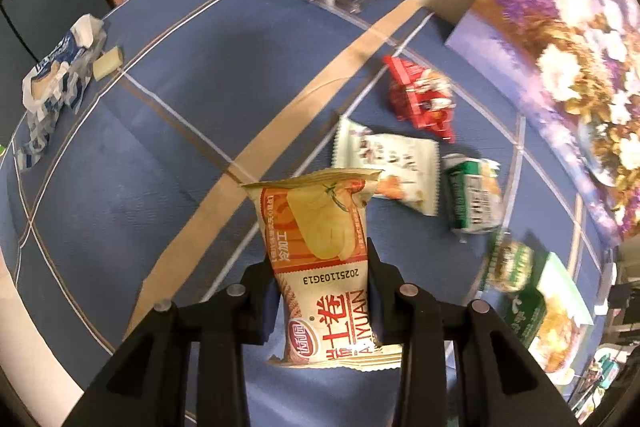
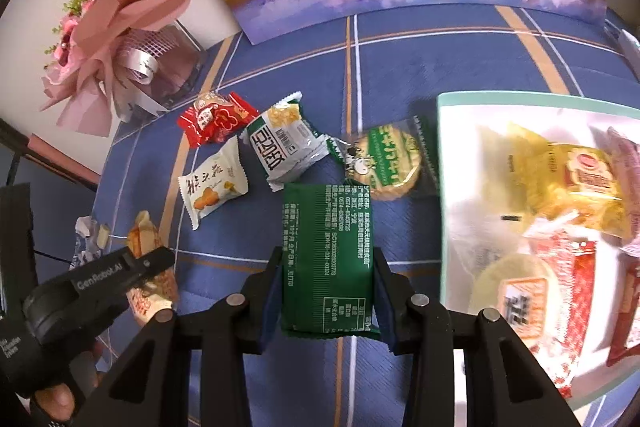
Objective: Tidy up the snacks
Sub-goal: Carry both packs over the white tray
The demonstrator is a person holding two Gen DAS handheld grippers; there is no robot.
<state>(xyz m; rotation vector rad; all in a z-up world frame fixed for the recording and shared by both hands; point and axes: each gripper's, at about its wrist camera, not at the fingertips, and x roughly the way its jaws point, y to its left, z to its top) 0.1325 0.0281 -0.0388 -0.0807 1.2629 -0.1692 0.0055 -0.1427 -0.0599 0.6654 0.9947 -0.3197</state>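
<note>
While left jaws clamp the orange packet [image 1: 320,259] | right jaws clamp the green packet [image 2: 328,259] between them.

Both wrist views look down, close over blue tablecloth [image 1: 160,147]; shared.

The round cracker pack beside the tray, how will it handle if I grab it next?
The round cracker pack looks flat and light, so probably stiff but brittle under a hard pinch. Its glossy clear wrapper may slip. It lies close to the tray, so a push could jam it there.

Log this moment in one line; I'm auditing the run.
left gripper: holds orange snack packet | right gripper: holds green packet | tray: part-filled
</note>
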